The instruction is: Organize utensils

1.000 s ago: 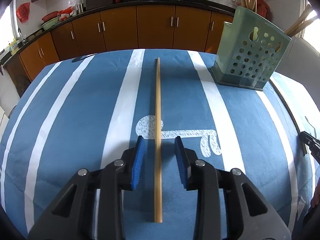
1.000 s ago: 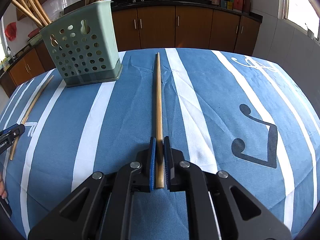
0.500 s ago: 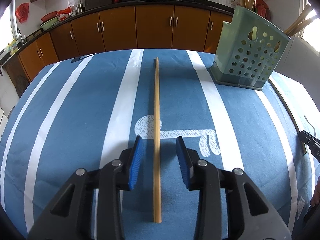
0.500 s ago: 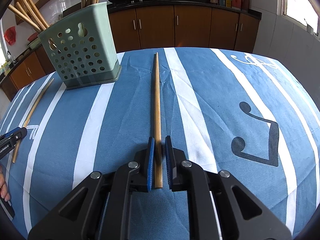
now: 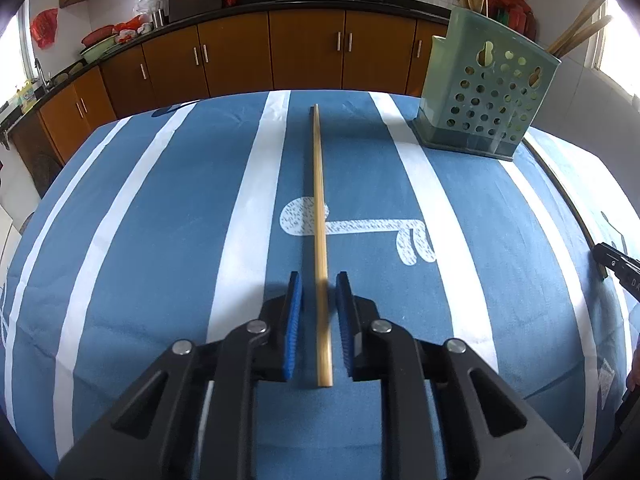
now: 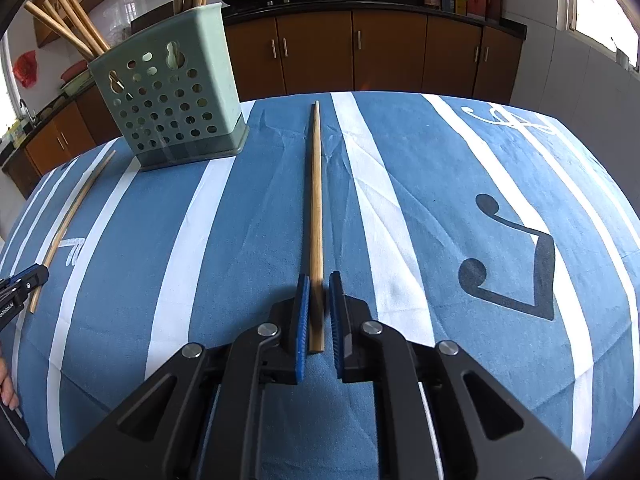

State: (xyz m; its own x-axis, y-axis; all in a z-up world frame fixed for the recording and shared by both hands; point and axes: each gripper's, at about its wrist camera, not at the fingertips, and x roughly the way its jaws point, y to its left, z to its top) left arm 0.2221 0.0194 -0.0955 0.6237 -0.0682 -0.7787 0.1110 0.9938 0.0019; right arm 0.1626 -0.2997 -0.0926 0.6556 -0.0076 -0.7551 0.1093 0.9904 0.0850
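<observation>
A wooden chopstick [image 5: 318, 200] lies lengthwise on the blue striped tablecloth [image 5: 160, 240]. Its near end sits between the blue pads of my left gripper [image 5: 319, 280]. The jaws are closing, and a slim gap still shows on the left side. A second chopstick [image 6: 316, 200] has its near end held by my right gripper [image 6: 319, 280], which is shut on it. The green perforated holder [image 5: 480, 92] [image 6: 172, 108] stands upright between the two hands with several chopsticks inside. The left-hand chopstick [image 6: 72, 216] also shows at the left of the right wrist view.
Brown kitchen cabinets [image 5: 304, 52] with a black counter and woks run behind the table. The table's far edge lies just past both chopstick tips. A person's fingers [image 6: 6, 388] show at the left rim of the right wrist view.
The left jaws have narrowed around the chopstick, and its near end now sits higher between the pads. The right gripper keeps its hold and has not moved.
</observation>
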